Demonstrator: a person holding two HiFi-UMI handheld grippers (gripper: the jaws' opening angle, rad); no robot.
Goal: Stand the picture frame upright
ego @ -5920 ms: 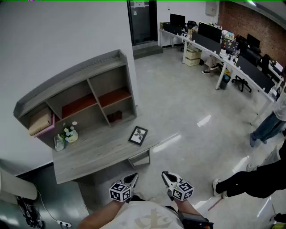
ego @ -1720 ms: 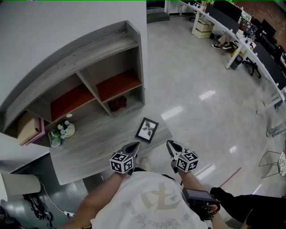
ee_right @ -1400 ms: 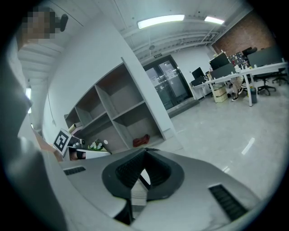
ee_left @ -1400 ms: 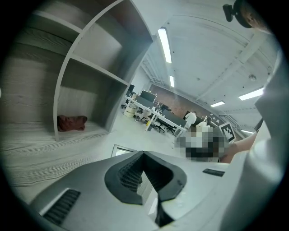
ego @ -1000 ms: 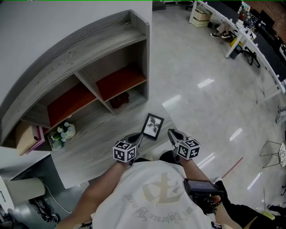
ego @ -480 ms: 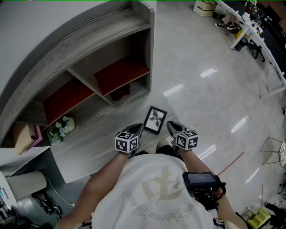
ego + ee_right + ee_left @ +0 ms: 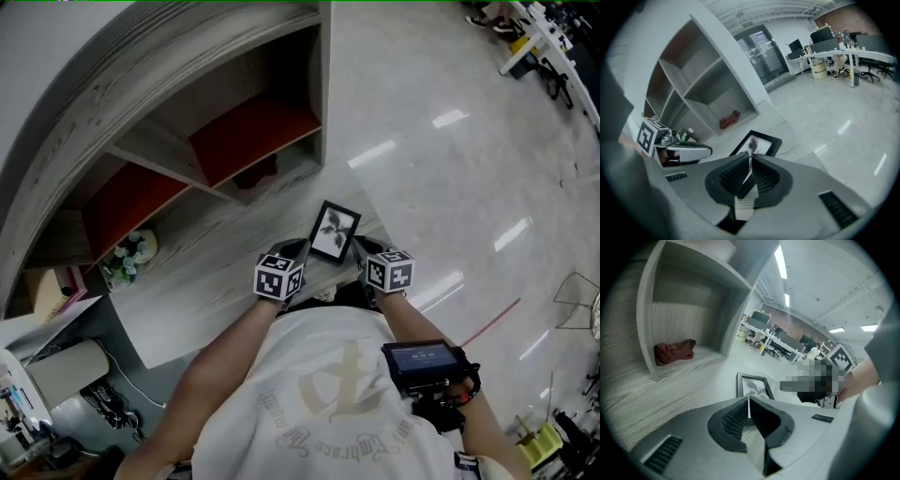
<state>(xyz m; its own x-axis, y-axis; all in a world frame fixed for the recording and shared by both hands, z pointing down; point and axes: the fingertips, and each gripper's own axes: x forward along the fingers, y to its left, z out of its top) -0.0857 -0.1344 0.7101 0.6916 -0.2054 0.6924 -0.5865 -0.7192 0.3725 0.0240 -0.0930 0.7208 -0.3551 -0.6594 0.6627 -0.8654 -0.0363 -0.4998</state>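
In the left gripper view, my left gripper [image 7: 749, 401] hid the near end of the picture frame [image 7: 752, 384], and its print was too blurred to make out. In the head view, my torso [image 7: 328, 403] covered the desk's [image 7: 206, 281] near edge, the shelf unit [image 7: 112, 84] ran off the top, and the dark lump [image 7: 255, 174] in one cubby was too small to name.
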